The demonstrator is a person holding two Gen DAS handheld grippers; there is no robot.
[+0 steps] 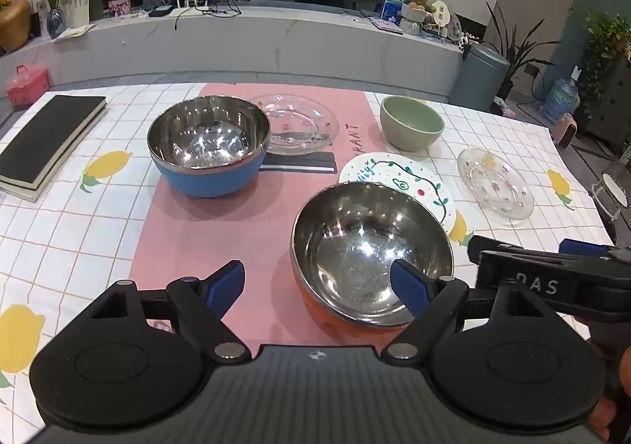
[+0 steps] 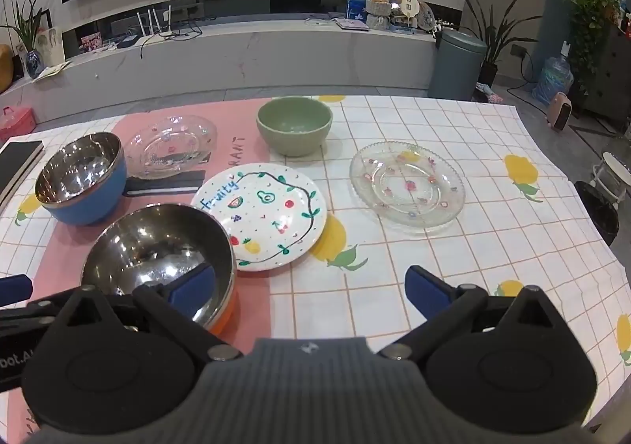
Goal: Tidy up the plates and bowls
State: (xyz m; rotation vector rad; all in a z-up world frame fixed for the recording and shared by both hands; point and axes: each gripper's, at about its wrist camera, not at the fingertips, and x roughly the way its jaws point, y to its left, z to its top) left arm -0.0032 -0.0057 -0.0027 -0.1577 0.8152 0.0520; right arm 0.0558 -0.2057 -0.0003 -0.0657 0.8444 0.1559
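Six dishes sit loose on the bench (image 2: pixel 434 286), none stacked; sorting looks barely begun.

Largest first: orange-sided steel bowl (image 2: pixel 157 246), nearest, left of centre, its rim over the edge of the painted fruit plate (image 2: pixel 272 215). Blue-sided steel bowl (image 1: pixel 209 144) farther left, just beside a clear glass plate (image 1: pixel 299 124) that rests on a dark flat strip (image 1: pixel 303 162). Second clear glass plate (image 2: pixel 408 187) alone at right. Green bowl (image 2: pixel 294 130) at far centre.

Left hand-held gripper (image 1: pixel 315 288): jaws apart, nothing between them, its right finger over the orange bowl's near rim. Right hand-held gripper (image 2: pixel 311 288): jaws apart, empty, left finger over the same bowl.

Likely next: pinch the steel bowl's rim, lift it clear of the plate, nest it with the blue one.
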